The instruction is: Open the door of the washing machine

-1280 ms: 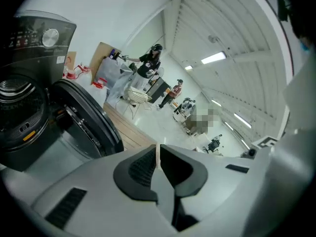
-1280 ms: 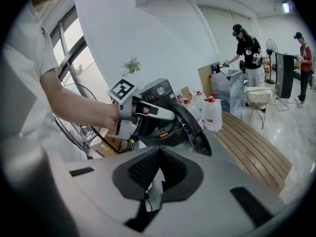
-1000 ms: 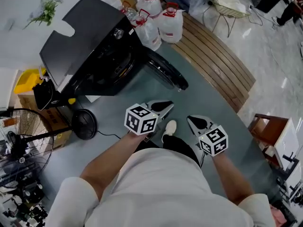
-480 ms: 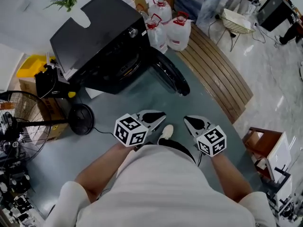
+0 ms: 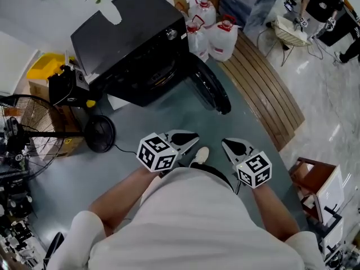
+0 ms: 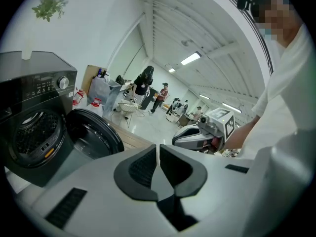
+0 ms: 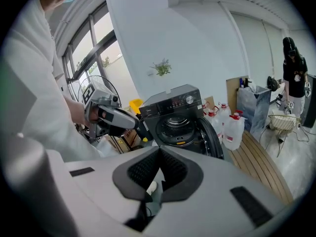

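Left gripper [image 5: 188, 138]: jaws pressed together on nothing, held close to the person's body.
Right gripper [image 5: 230, 145]: jaws likewise closed and empty, beside the left.
Door [image 5: 211, 88]: hanging wide open, well apart from both grippers.
Washing machine [image 5: 126, 41]: behind the door, drum exposed.
Room: bare floor [image 5: 169, 114] between; wooden decking [image 5: 264, 89] right, fan [image 5: 22, 134] left.
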`<state>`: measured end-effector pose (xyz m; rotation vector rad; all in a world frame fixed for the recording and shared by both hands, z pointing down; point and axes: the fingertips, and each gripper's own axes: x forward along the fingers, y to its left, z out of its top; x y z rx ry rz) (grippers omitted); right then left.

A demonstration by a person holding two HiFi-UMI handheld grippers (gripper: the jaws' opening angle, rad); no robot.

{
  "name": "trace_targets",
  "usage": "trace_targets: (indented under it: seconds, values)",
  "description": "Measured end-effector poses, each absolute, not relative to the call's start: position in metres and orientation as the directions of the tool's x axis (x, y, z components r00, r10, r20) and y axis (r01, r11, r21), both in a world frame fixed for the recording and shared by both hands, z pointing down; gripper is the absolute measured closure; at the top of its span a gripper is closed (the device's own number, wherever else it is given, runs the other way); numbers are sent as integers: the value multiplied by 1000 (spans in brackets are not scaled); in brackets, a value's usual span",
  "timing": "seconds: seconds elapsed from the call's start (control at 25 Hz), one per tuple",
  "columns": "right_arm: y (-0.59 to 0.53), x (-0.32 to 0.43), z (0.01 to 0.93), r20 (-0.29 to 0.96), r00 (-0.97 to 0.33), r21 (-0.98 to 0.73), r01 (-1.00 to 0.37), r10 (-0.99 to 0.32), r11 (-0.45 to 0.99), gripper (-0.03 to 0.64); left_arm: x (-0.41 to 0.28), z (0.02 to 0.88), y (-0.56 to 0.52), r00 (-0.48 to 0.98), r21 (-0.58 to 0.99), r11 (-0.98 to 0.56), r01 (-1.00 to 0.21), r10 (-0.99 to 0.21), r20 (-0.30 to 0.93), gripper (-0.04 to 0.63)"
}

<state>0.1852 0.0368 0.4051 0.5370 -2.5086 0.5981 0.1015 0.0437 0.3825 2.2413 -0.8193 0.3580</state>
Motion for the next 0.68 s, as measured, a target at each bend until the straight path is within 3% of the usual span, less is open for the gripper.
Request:
trace_targets:
  seconds: [0.68]
  values:
    - [29,180,419,568,-791,-287,-448,-226,847,609,87,386,38,722,523,-498,-691,-513,465,561]
